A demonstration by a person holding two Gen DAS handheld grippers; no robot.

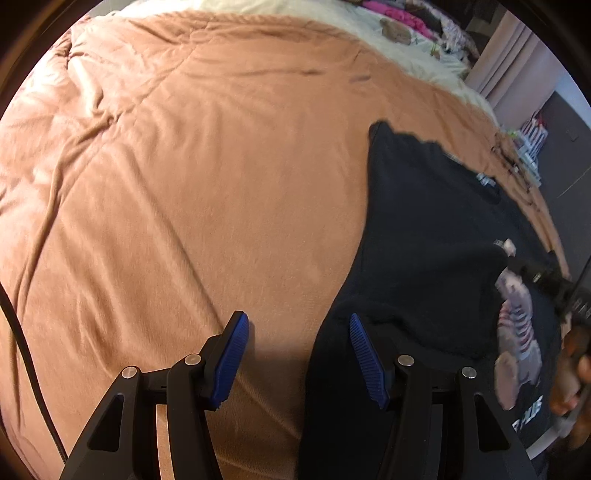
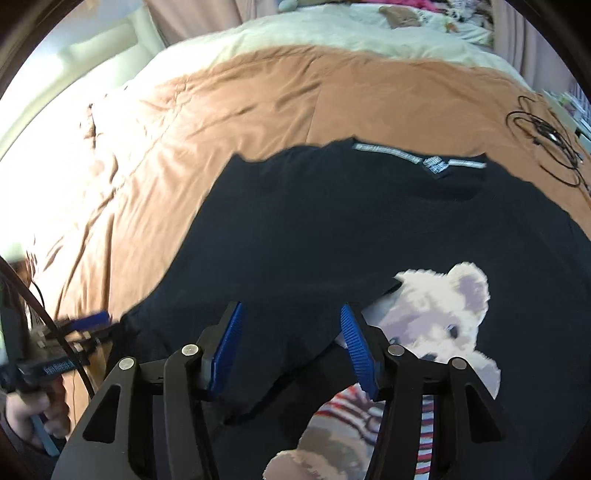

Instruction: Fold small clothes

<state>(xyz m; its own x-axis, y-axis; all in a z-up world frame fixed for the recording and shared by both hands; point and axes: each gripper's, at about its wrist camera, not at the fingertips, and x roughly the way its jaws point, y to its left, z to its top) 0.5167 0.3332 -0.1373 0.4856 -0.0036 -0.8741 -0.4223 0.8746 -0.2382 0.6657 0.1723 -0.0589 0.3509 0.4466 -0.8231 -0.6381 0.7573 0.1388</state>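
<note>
A black T-shirt (image 2: 332,221) with a teddy bear print (image 2: 436,314) lies flat on the bed, neck label (image 2: 436,164) at the far side. Its left part is folded inward over the print. My right gripper (image 2: 291,305) hovers open just above that folded flap, pads apart and pressing on nothing. My left gripper (image 1: 297,315) is open over the shirt's (image 1: 424,229) near left edge, one pad above the blanket and one above black cloth. In the left wrist view the right gripper (image 1: 546,280) shows at the right edge. In the right wrist view the left gripper (image 2: 85,321) shows at the left.
A brown quilted blanket (image 1: 184,184) covers the bed, with a cream blanket (image 2: 332,33) beyond it. Tangled black cables (image 2: 546,140) lie at the bed's far right. Colourful clothes (image 1: 406,18) are piled at the far end. A black cord (image 1: 22,332) hangs at left.
</note>
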